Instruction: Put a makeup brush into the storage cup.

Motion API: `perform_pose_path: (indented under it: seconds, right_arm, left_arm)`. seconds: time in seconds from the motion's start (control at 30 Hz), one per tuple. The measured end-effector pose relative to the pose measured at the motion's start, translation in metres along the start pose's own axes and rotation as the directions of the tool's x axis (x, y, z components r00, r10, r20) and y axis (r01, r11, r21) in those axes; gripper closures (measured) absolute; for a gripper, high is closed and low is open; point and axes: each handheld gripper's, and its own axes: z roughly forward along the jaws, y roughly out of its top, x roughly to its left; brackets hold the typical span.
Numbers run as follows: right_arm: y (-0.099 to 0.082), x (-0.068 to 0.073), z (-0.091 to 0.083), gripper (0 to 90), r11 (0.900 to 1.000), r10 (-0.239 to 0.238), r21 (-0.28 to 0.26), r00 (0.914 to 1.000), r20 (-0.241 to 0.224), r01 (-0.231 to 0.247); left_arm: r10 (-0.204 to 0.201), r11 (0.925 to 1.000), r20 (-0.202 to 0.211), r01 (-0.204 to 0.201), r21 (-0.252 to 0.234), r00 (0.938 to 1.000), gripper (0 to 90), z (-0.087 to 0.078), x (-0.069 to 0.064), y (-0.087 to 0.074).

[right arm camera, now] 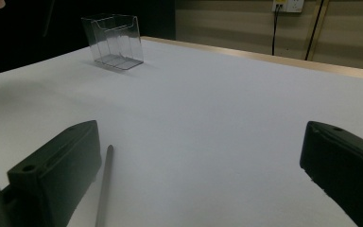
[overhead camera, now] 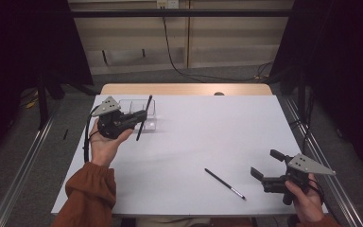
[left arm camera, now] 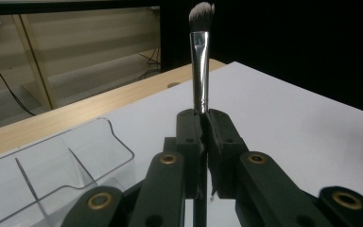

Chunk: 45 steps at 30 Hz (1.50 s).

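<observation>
Two brushes were seen on the scene: one gripped, one lying loose. The left gripper (overhead camera: 139,118) was held up above the far left part of the white table (overhead camera: 194,142), and its jaws were clamped tight on the dark handle of a makeup brush (left arm camera: 200,71). In the left gripper view the brush was shown standing up between the closed jaws, its silver ferrule just above them and its grey bristle tip at the top of the picture. In the high view the same brush (overhead camera: 143,117) was seen as a thin dark stick, slightly tilted, crossing in front of a clear plastic organizer (overhead camera: 144,111). The organizer was set on the table just behind and beside the left gripper; its divided compartments were seen low on the left in the left gripper view (left arm camera: 66,170).

The right gripper (overhead camera: 264,165) was held low near the right front corner of the table, with its jaws spread wide and nothing between them. A second brush (overhead camera: 224,183) was lying flat on the table near it, untouched. In the right gripper view the end of that brush's handle (right arm camera: 104,184) was seen just beside the left-hand jaw, and the organizer (right arm camera: 116,41) was seen well apart at the far side.
</observation>
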Motion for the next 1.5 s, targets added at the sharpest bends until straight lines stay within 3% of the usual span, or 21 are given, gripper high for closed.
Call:
perform_pose_path:
  seconds: [0.47,0.6,0.73,1.03,1.5]
  right_arm:
    - [0.000,0.000,0.000,0.0,1.0000,-0.001,0.002,1.0000,0.001,0.001]
    - [0.000,0.000,0.000,0.0,1.0000,-0.003,0.002,1.0000,0.000,0.003]
    - [0.000,0.000,0.000,0.0,1.0000,-0.001,0.003,1.0000,0.000,0.001]
    - [0.000,0.000,0.000,0.0,1.0000,0.000,0.004,1.0000,-0.001,0.000]
    - [0.000,0.000,0.000,0.0,1.0000,0.004,0.003,1.0000,0.000,-0.004]
  left_arm:
    - [-0.024,0.9992,-0.058,0.022,-0.032,0.9980,84.2,-0.002,0.020,0.011]
    - [0.008,0.9998,-0.073,-0.010,-0.018,0.9973,84.3,0.001,0.023,0.017]
    - [0.005,0.9995,-0.076,-0.008,-0.031,0.9971,84.2,0.002,0.027,0.022]
    - [-0.003,0.9998,-0.135,0.000,-0.020,0.9909,84.2,0.013,0.040,0.026]
    - [-0.028,0.9978,-0.191,0.016,-0.064,0.9812,84.2,0.015,0.062,0.037]
